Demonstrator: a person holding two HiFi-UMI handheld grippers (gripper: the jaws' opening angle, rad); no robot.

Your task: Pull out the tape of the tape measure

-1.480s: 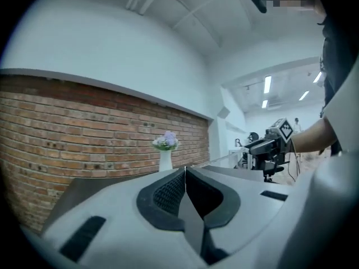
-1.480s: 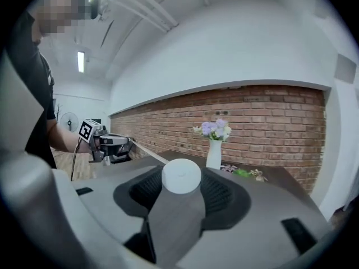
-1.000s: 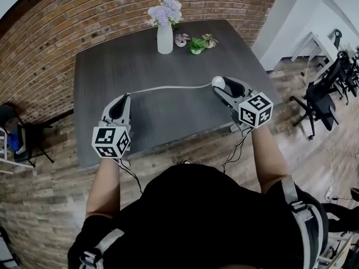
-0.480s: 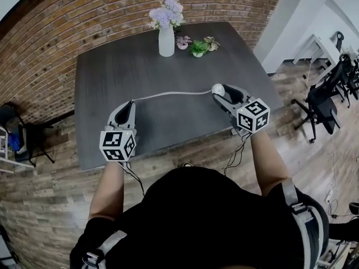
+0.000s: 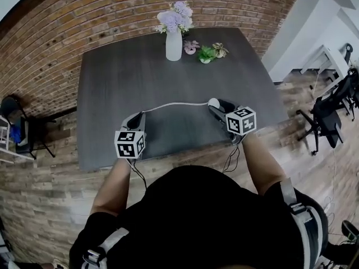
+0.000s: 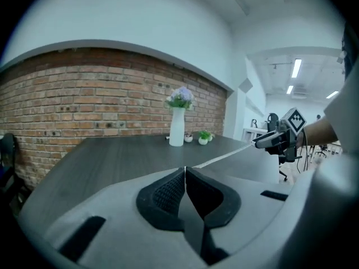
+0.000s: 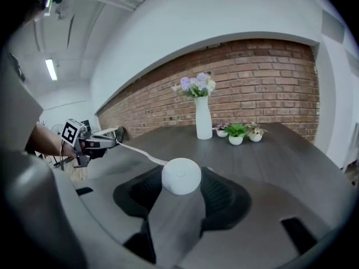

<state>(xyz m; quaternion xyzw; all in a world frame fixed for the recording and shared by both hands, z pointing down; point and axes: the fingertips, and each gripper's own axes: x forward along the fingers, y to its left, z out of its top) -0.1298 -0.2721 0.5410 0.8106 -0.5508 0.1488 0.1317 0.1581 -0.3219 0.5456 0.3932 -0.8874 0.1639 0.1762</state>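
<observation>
A round white tape measure [image 5: 213,102] [image 7: 181,176] sits between the jaws of my right gripper [image 5: 215,104] [image 7: 182,178], which is shut on it above the dark table [image 5: 112,77]. Its white tape [image 5: 176,104] [image 6: 224,157] [image 7: 137,152] runs left across the table to my left gripper [image 5: 141,115] [image 6: 184,170], whose pads are pressed together on the tape's end. Both grippers hover over the near half of the table. In each gripper view the other gripper shows at the far end of the tape.
A white vase of purple flowers [image 5: 174,41] and small potted plants [image 5: 206,53] stand at the table's far edge, against a brick wall. Office chairs [image 5: 328,114] stand at the right, another chair [image 5: 17,125] at the left. The table's near edge is just below the grippers.
Both grippers have drawn closer together and nearer to the table's front edge. The stretch of tape between them is shorter than a second ago.
</observation>
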